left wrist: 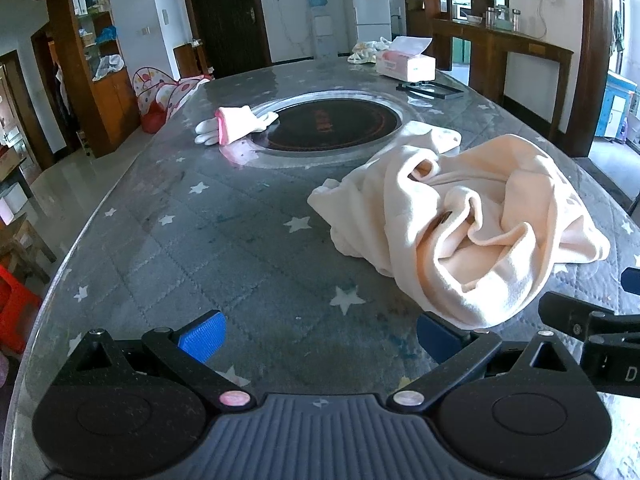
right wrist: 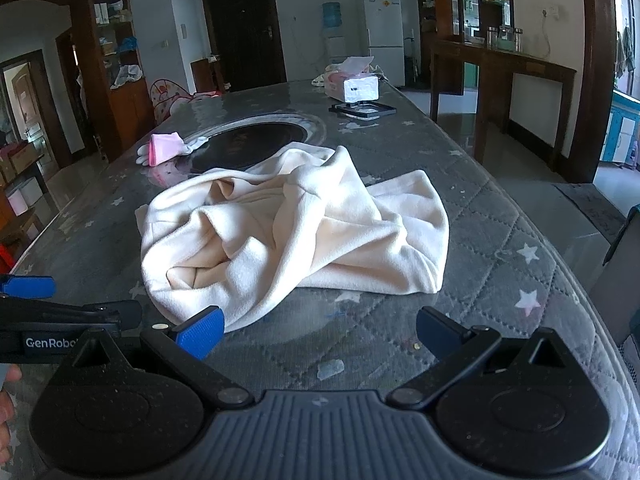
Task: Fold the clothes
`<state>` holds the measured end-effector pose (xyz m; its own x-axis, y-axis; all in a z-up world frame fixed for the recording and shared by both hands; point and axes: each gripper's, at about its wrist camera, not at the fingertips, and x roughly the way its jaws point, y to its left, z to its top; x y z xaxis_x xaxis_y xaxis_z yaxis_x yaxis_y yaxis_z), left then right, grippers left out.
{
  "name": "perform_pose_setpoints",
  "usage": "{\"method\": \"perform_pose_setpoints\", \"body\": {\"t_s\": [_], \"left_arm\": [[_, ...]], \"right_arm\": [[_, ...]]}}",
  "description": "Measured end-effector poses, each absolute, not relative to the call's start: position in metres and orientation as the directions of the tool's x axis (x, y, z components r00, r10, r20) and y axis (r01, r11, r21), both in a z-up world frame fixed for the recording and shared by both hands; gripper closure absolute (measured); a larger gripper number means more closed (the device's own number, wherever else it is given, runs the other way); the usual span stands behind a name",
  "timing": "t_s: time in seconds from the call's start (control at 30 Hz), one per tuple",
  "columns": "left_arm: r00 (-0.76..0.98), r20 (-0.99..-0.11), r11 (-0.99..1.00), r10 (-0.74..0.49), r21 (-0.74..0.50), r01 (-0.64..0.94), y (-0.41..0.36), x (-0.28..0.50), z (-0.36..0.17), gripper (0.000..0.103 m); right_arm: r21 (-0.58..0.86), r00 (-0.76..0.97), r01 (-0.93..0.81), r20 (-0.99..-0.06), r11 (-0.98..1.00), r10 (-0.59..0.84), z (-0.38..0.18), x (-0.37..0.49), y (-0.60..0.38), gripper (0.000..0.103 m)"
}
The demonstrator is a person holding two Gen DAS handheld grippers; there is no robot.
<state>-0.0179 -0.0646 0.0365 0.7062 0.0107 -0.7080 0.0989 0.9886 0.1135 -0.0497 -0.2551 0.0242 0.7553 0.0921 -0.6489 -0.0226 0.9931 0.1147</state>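
A cream garment (left wrist: 472, 216) lies crumpled in a heap on the grey star-patterned table (left wrist: 224, 248). It also shows in the right wrist view (right wrist: 296, 228), just ahead of the fingers. My left gripper (left wrist: 320, 338) is open and empty, low over the table, with its right pad touching or just short of the garment's near edge. My right gripper (right wrist: 320, 334) is open and empty, its left pad at the garment's near hem. Each gripper shows at the edge of the other's view, the right one (left wrist: 592, 328) and the left one (right wrist: 60, 316).
A round black hotplate (left wrist: 332, 124) is set into the table behind the garment. Pink and white gloves (left wrist: 234, 124) lie by its left rim. A tissue box (left wrist: 404, 62) and a black frame (left wrist: 430, 90) sit at the far end. The table's right edge (right wrist: 580, 264) is close.
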Motion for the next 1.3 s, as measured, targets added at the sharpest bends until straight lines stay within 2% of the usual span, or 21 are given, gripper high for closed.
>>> {"method": "perform_pose_setpoints", "body": {"t_s": [0.93, 1.3], "left_arm": [[0.718, -0.696, 0.989, -0.004, 0.103, 0.106, -0.064, 0.000, 0.053, 0.000], [0.742, -0.669, 0.990, -0.034, 0.081, 0.118, -0.062, 0.018, 0.072, 0.000]], "right_arm": [[0.086, 0.779, -0.060, -0.619, 0.994, 0.101, 0.042, -0.031, -0.253, 0.001], [0.077, 0.793, -0.066, -0.601, 0.995, 0.099, 0.052, -0.010, -0.260, 0.012]]}}
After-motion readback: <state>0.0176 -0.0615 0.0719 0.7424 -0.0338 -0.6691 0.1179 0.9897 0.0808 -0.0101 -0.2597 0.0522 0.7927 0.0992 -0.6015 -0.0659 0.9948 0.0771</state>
